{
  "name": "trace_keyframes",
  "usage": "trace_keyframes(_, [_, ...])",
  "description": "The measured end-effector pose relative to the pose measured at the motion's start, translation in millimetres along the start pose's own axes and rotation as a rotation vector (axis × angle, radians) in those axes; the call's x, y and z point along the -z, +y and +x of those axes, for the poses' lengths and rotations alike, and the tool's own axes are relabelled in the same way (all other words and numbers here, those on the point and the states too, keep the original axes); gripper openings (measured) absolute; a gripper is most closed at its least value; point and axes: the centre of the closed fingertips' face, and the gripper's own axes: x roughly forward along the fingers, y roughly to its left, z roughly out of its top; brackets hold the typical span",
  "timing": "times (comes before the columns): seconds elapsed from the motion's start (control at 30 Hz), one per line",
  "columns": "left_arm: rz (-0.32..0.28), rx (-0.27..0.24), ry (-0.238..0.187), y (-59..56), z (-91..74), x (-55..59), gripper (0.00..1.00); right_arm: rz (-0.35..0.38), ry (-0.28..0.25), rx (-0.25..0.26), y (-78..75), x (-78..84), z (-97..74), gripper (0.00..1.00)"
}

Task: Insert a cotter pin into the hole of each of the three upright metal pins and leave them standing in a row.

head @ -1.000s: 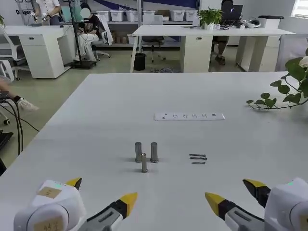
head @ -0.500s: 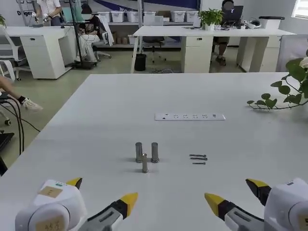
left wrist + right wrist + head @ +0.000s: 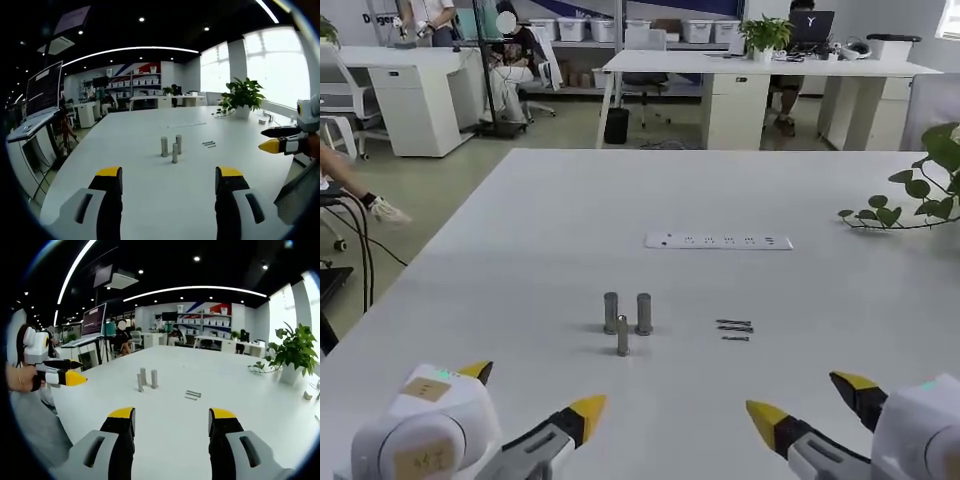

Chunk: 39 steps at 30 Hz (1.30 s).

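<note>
Low at the left, the left gripper [image 3: 534,390], a white body with black jaws tipped in yellow, hangs above the near edge of the broad white workbench [image 3: 520,230]. Its jaws are spread wide apart and hold nothing. In the left gripper view the same two yellow tips stand well apart over bare tabletop and point toward the middle of the bench.

Further in, near the centre of the bench, stand the three short grey cylindrical metal pins, all upright and close together. Two are side by side at the back, the left one [image 3: 610,312] and the right one [image 3: 644,313]. The third [image 3: 622,335] stands just in front of the gap between them, so they form a small triangle rather than a line.

Beyond them, toward the far side, a long flat white power strip [image 3: 718,241] lies across the bench.

To the right of the metal pins, clearly apart from them, three thin dark cotter pins [image 3: 732,329] lie flat on the surface, stacked one behind another and roughly parallel.

Low at the right, the right gripper [image 3: 808,397], of the same white, black and yellow build, hangs over the near edge with its jaws parted wide and empty. At the far right edge, a leafy green plant [image 3: 920,185] trails a stem onto the bench.
</note>
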Motion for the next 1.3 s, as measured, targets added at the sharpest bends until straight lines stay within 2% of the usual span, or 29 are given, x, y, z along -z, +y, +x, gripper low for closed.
trace_keyframes(0.4, [0.012, 0.01, 0.016, -1.2, 1.8, 1.6, 0.73, -0.008, -0.002, -0.033, 6.5, -1.9, 2.2, 0.53])
trace_keyframes(0.6, [0.009, 0.001, 0.018, 1.2, 1.2, 1.5, 0.73, 0.007, -0.003, -0.015, 0.0, -3.0, 1.9, 0.54])
trace_keyframes(0.9, [0.021, 0.008, 0.027, -1.4, 1.4, 1.5, 0.73, 0.039, 0.013, -0.01, -8.2, -0.4, 2.7, 0.59])
trace_keyframes(0.97, [0.008, 0.0, 0.03, 1.5, 1.9, 0.9, 0.72, 0.031, 0.014, -0.012, -8.8, -1.5, 2.2, 0.6])
trace_keyframes(1.17, [0.011, 0.002, 0.043, 7.9, 5.5, -1.3, 0.67, 0.051, 0.029, -0.066, -2.6, -6.8, 1.9, 0.55])
trace_keyframes(1.3, [0.037, 0.031, 0.047, 6.5, 14.9, -2.8, 0.62, 0.05, 0.042, -0.086, -2.5, -9.2, 3.5, 0.53])
